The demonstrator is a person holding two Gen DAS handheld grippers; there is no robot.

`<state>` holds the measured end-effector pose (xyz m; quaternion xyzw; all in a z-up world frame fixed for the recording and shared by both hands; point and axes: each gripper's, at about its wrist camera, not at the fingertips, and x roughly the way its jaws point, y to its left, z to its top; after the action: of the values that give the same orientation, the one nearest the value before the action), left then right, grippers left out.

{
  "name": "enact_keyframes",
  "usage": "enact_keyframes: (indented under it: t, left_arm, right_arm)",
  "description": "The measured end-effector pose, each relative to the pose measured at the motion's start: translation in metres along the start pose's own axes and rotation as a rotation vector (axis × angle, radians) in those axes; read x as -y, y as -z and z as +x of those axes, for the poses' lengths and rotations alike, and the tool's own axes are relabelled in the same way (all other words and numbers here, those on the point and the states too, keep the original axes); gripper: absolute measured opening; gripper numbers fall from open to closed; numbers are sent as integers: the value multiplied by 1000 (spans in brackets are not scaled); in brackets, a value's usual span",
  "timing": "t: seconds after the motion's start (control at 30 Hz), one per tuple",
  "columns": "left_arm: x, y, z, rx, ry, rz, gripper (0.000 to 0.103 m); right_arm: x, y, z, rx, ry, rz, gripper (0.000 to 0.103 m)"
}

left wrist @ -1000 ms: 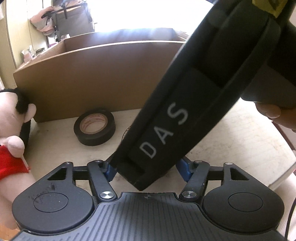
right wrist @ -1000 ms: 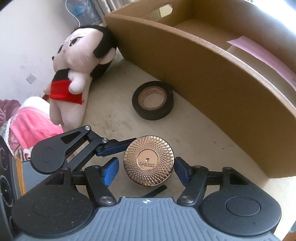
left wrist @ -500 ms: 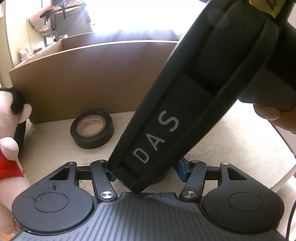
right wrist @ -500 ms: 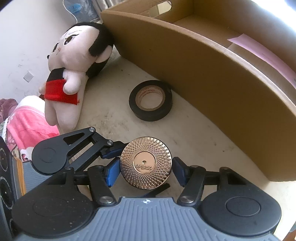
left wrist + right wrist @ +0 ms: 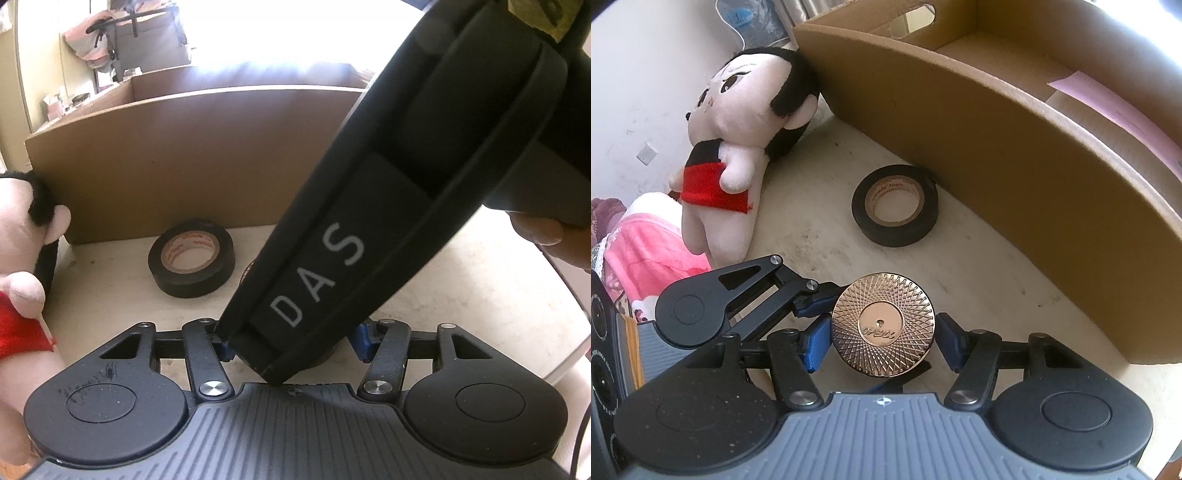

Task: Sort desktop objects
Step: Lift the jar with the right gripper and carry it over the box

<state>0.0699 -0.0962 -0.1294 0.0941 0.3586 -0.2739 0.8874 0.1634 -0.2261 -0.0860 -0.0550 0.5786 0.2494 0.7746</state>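
Cream stone-look tabletop (image 5: 979, 280), seen from the right wrist.

Far left: lies on its back a pale plush doll with black hair and a red cloth (image 5: 738, 122), head touching the near corner of the box.

Left of centre: reaches in low over the tabletop the black left gripper (image 5: 816, 306), one blue-tipped finger (image 5: 812, 304) just beside the left rim of the lid. Stands wide open in its own view, blue pads (image 5: 360, 339) well apart.

Centre: rests flat a black roll of insulating tape with a tan core (image 5: 895, 205), near the box wall, apart from doll and lid.

Centre, low: sits upright between the blue pads (image 5: 816, 341) of the right gripper (image 5: 882, 338) a round jar with an engraved gold metal lid (image 5: 882, 325). Jaws narrow, close on both sides of the lid; cannot tell whether the pads actually press it.

Right: curves across the view a long open brown cardboard box (image 5: 1015, 147), with a pink paper sheet (image 5: 1108, 107) inside.

From the left wrist: fills the middle and right the black body of the right gripper, lettered "DAS", hiding nearly all of the jar. Far right: grips its handle the right hand (image 5: 546, 236).
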Motion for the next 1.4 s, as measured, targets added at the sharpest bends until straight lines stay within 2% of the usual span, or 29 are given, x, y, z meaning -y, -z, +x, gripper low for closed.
enact_keyframes:
  t: [0.4, 0.87, 1.03, 1.2, 1.4]
  left_arm:
    - [0, -15, -20, 44, -39, 1, 57]
    - [16, -42, -65, 188, -113, 64, 57]
    - [23, -60, -79, 260, -143, 87, 57]
    - [18, -91, -80, 321, -167, 122, 56]
    - [6, -133, -54, 296, -147, 132, 56]
  right_arm:
    - [-10, -4, -31, 74, -5, -18, 63]
    - [-26, -20, -91, 238, 16, -68, 63]
    - [-29, -39, -117, 305, 32, -94, 63]
    - [-24, -65, -139, 368, 61, -128, 63]
    - [7, -107, -139, 371, 54, -99, 63]
